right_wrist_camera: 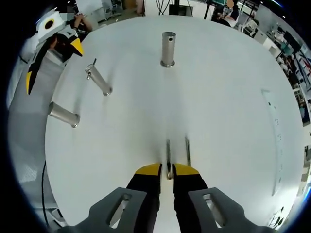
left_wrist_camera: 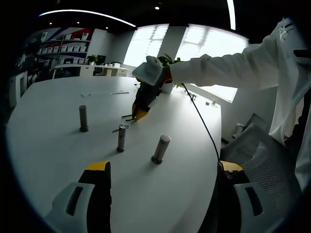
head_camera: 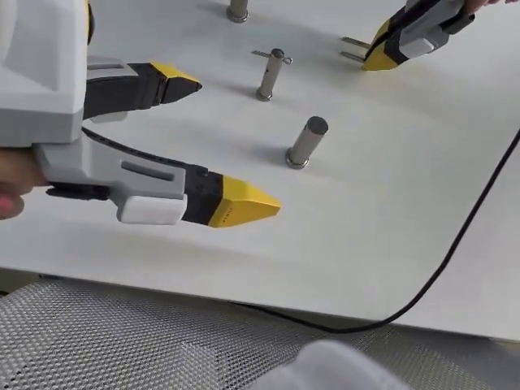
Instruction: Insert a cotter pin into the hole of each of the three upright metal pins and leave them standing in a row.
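Three metal pins stand in a row on the white table (head_camera: 390, 211): the far pin (head_camera: 237, 10), the middle pin (head_camera: 270, 75) with a cotter pin (head_camera: 271, 55) through its top hole, and the near pin (head_camera: 307, 142). My left gripper (head_camera: 239, 145) hovers open and holds nothing, to the left of the near pin (left_wrist_camera: 160, 148). My right gripper (head_camera: 375, 55) is shut on a second cotter pin (head_camera: 353, 48), low over the table to the right of the middle pin. In the right gripper view that cotter pin (right_wrist_camera: 168, 153) sticks out forward from the gripper (right_wrist_camera: 168, 171).
A black cable (head_camera: 455, 236) trails across the table's right side and over the front edge. A grey mesh chair (head_camera: 122, 341) sits below that edge. A person's white sleeve (left_wrist_camera: 233, 65) reaches in behind the right gripper (left_wrist_camera: 141, 104).
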Available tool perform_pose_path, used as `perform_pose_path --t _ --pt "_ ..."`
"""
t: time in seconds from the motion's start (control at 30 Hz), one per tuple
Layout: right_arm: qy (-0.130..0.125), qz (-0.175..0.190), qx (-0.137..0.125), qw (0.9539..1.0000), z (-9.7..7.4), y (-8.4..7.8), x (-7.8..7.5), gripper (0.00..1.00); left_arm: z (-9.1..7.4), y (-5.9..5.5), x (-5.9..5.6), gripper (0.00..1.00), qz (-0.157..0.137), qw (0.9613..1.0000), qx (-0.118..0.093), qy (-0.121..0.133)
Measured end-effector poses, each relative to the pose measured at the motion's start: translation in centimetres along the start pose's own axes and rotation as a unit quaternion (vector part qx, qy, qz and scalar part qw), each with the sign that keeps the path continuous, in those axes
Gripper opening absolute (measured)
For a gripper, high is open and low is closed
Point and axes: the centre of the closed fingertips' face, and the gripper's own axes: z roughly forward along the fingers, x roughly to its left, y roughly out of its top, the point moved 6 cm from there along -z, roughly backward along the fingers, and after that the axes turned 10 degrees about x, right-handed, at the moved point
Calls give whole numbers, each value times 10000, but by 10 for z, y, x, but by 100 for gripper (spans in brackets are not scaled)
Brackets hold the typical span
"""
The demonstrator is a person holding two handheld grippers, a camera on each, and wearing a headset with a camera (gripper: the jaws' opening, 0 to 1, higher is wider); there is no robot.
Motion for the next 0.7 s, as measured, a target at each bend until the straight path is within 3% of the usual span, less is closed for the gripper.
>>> perform_pose_path --t 0.17,0.27,0.53,0.7 --pt "31 -351 -69 9994 1 0 -2 3 -1 0 2 88 -21 10000 -30 34" --pt "9 -277 -19 9996 1 1 -1 3 -2 1 4 86 -13 9999 -66 125" --pt "-17 -480 496 9976 1 9 3 1 -4 1 7 85 -65 9998 -97 157" --pt "55 -190 542 9983 1 8 -1 0 -3 0 8 85 -78 9998 -87 159"
